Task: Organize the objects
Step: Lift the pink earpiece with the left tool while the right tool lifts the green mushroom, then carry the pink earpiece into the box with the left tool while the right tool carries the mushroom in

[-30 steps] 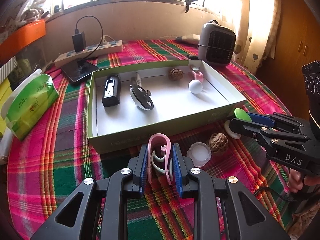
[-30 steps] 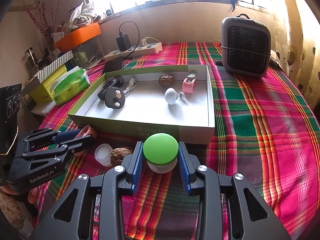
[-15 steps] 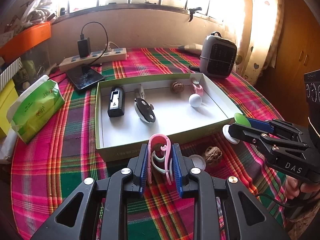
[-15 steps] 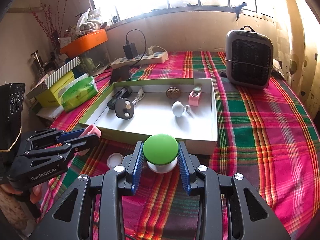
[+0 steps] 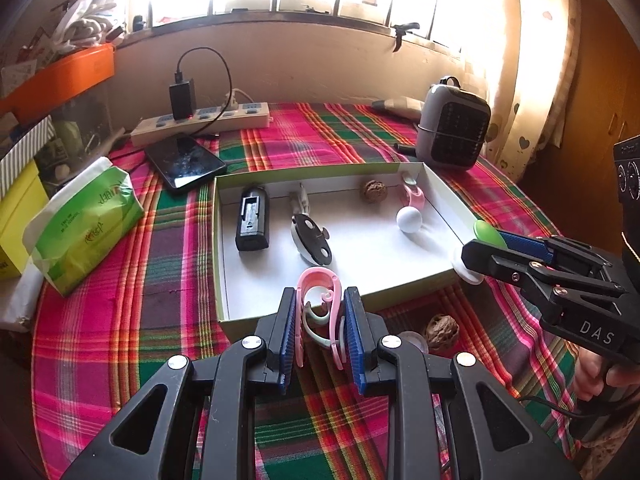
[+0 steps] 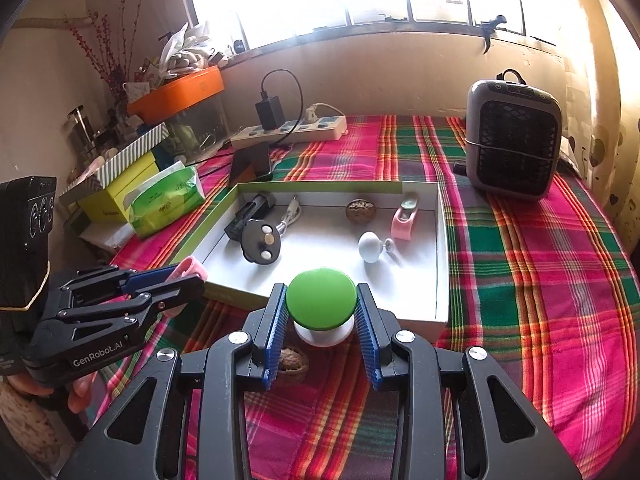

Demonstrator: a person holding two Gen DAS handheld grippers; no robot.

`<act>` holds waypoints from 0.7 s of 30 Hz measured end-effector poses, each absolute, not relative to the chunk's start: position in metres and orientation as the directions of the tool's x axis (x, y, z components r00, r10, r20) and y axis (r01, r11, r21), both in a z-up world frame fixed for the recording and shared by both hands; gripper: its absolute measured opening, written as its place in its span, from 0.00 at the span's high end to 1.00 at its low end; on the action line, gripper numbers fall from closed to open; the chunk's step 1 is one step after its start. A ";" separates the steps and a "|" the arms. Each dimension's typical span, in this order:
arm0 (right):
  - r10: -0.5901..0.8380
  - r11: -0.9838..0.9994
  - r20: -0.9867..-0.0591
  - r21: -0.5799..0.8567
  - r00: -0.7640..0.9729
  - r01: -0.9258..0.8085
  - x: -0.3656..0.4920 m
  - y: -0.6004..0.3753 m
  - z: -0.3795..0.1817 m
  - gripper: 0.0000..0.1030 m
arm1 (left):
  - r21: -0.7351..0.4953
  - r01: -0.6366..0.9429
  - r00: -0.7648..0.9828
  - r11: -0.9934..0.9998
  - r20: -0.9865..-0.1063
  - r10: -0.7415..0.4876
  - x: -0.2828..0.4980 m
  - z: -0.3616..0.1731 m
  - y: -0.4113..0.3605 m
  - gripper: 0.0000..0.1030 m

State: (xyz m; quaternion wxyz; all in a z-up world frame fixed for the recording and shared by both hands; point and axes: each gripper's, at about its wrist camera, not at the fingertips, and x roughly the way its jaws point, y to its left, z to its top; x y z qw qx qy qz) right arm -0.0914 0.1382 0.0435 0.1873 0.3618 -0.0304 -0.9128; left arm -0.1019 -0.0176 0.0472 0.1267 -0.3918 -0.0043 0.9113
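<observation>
Midway: five items in box (image 5: 444, 190); left gripper (image 5: 320, 316) clamping pink clip (image 5: 320, 292), right gripper (image 6: 322, 320) clamping green knob (image 6: 321, 304); walnut (image 5: 441, 330) and white cap (image 5: 412, 338) left on worktop.

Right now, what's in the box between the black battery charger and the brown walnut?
In the left wrist view, between black battery charger and brown walnut: a round black-and-white gadget with white cable.

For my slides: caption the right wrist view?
Right gripper clamps a green-capped white knob near the white-lined cardboard tray, on a plaid tablecloth.
</observation>
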 end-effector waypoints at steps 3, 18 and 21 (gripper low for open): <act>-0.373 -0.924 -0.647 0.196 -0.665 0.328 -0.100 0.135 0.047 0.66 | -0.111 -0.217 -0.661 -0.970 -0.715 0.230 -0.108 0.048 -0.020 0.79; -0.384 -0.918 -0.670 0.204 -0.635 0.340 -0.155 0.119 0.045 0.66 | -0.136 -0.166 -0.642 -0.977 -0.737 0.212 -0.140 0.036 -0.031 0.79; -0.385 -0.918 -0.677 0.209 -0.627 0.338 -0.164 0.117 0.042 0.66 | -0.138 -0.159 -0.636 -0.978 -0.743 0.209 -0.146 0.033 -0.032 0.79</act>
